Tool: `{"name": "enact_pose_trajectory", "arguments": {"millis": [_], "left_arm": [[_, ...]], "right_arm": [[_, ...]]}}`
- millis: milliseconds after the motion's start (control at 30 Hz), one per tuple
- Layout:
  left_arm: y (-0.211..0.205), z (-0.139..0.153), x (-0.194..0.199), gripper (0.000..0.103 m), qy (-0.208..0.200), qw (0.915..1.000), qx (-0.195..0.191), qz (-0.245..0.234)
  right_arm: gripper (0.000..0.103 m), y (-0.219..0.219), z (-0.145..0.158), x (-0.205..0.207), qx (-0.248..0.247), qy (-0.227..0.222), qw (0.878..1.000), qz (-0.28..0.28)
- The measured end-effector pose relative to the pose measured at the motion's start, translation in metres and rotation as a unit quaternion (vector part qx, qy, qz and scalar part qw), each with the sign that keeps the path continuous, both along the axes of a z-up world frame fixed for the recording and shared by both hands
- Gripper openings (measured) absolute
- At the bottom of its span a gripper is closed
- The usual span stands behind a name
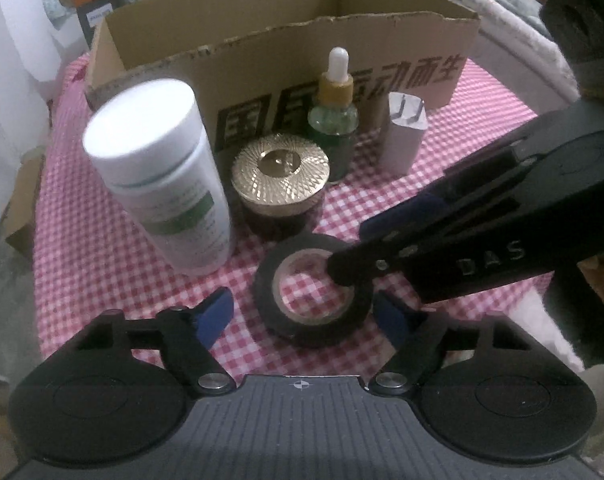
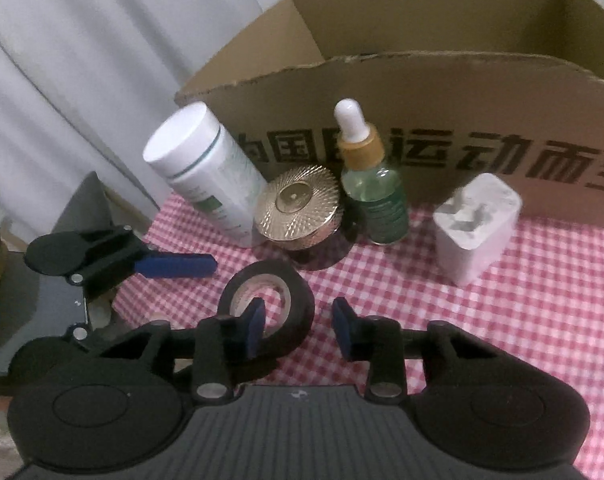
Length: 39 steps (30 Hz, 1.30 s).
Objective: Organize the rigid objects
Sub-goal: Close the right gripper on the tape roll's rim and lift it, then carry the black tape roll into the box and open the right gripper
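Note:
A black tape roll point(image 1: 268, 280) lies flat on the pink checked cloth point(image 1: 102, 264). My left gripper point(image 1: 303, 314) is open, its blue pads standing on either side of the roll with a gap on the left. My right gripper point(image 2: 298, 326) comes in from the right and straddles the roll's wall point(image 2: 300, 296). Its left pad point(image 2: 254, 322) is in the hole and its right pad is outside, a little clear of the tape. It is open too. Behind stand a white bottle point(image 1: 158, 176), a gold-lidded jar point(image 1: 280, 184), a green dropper bottle point(image 1: 333, 120) and a white charger plug point(image 1: 405, 136).
An open cardboard box point(image 1: 302, 52) with printed characters stands right behind the row of objects. White curtain hangs at the left point(image 2: 62, 80). Folded fabric lies beyond the table at the right point(image 1: 501, 12). The cloth's left edge is close to the white bottle.

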<state>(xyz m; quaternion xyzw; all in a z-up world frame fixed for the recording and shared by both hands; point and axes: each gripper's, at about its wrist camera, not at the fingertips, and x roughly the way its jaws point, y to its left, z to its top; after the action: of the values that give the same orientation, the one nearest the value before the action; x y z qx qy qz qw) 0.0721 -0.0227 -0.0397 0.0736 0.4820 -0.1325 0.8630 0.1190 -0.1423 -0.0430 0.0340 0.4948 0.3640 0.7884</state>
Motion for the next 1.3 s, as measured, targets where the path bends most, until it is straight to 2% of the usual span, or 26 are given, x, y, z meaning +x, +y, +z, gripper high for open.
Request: {"name": "enact_pose_trajectory", "arguments": {"millis": [67, 267, 400, 567, 700, 833, 967, 1300], "left_arm": [[0.000, -0.003, -0.003, 0.066, 0.001, 1.0000, -0.008, -0.005], [-0.011, -0.005, -0.004, 0.066, -0.008, 0.9996, -0.023, -0.014], [-0.025, -0.006, -0.005, 0.066, -0.018, 0.9986, -0.031, -0.038], [-0.037, -0.010, -0.006, 0.067, -0.026, 0.9980, -0.008, -0.057], [-0.041, -0.011, -0.003, 0.076, -0.027, 0.9979, 0.008, -0.059], [-0.040, -0.015, 0.002, 0.077, -0.024, 0.9981, 0.010, -0.056], [-0.041, -0.015, 0.002, 0.068, -0.028, 0.9980, 0.001, -0.057], [-0.042, -0.006, -0.016, 0.067, -0.052, 0.9972, -0.006, -0.053]], "right_arm": [[0.032, 0.006, -0.002, 0.001, -0.005, -0.001, 1.000, 0.004], [0.025, 0.014, -0.007, 0.005, -0.017, -0.009, 1.000, 0.009], [0.025, -0.001, -0.005, 0.004, -0.025, -0.012, 1.000, -0.001], [0.025, -0.011, -0.004, 0.002, -0.042, -0.023, 0.999, -0.015], [0.025, -0.011, -0.005, 0.001, -0.051, -0.031, 0.998, -0.014], [0.025, -0.001, -0.009, -0.002, -0.060, -0.043, 0.997, -0.006], [0.025, 0.005, -0.010, -0.001, -0.066, -0.052, 0.996, 0.002], [0.019, 0.003, -0.004, -0.006, -0.062, -0.063, 0.996, 0.006]]}}
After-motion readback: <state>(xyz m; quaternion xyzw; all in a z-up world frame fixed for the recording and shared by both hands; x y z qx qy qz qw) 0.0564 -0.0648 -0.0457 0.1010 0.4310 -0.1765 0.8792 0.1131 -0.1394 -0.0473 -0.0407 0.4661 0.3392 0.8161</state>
